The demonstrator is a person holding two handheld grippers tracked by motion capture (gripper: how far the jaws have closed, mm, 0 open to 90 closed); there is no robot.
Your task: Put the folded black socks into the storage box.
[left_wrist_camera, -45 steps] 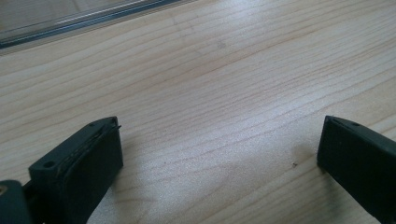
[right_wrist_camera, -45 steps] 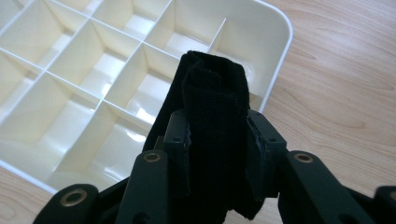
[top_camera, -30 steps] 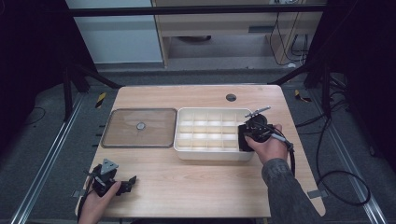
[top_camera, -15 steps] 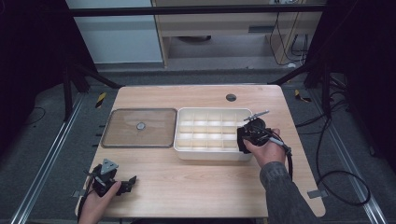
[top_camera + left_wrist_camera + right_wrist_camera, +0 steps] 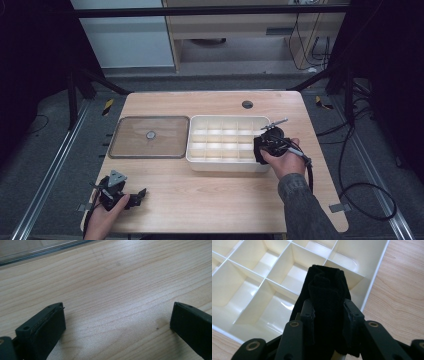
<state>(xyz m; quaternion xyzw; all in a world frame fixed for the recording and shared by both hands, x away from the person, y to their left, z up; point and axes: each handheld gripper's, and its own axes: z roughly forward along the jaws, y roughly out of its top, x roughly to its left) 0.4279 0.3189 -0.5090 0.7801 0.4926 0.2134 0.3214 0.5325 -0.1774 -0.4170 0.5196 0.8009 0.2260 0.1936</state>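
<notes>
**K:** High view: right tool [image 5: 261, 148] sits over the right end of the white divided tray [image 5: 200, 161], just above the front-right compartments. It's clamped on a folded black fabric strap [image 5: 257, 150].

**M:** Confirmed from the right gripper view? Jaws closed?

**K:** Yes, the strap [image 5: 325, 302] is pinched between both jaws and sticks up past them. It hangs over a cell beside the tray's right wall [image 5: 375, 272]. Can't tell if it touches a divider.

**M:** Tray contents?

**K:** Every compartment I can see is bare (glossy cream plastic, nothing inside). Right of the tray wall there's a bare strip of counter [image 5: 310, 120] out to the edge.

**M:** Left side?

**K:** Left tool [image 5: 139, 195] is near the counter's front-left corner, close to the front edge, well apart from the tray. Its jaws stand wide apart with nothing between them; in the left gripper view they rest low over bare wood [image 5: 112, 295].

**M:** Room to move?

**K:** Wide free band of counter along the front, between the two hands. The clear lid [image 5: 150, 136] with a small centre knob lies flat, just beside the tray's left wall. Its edge [image 5: 37, 252] shows at the top of the left gripper view. Small dark grommet hole [image 5: 247, 104] near the back edge, behind the tray.
</notes>
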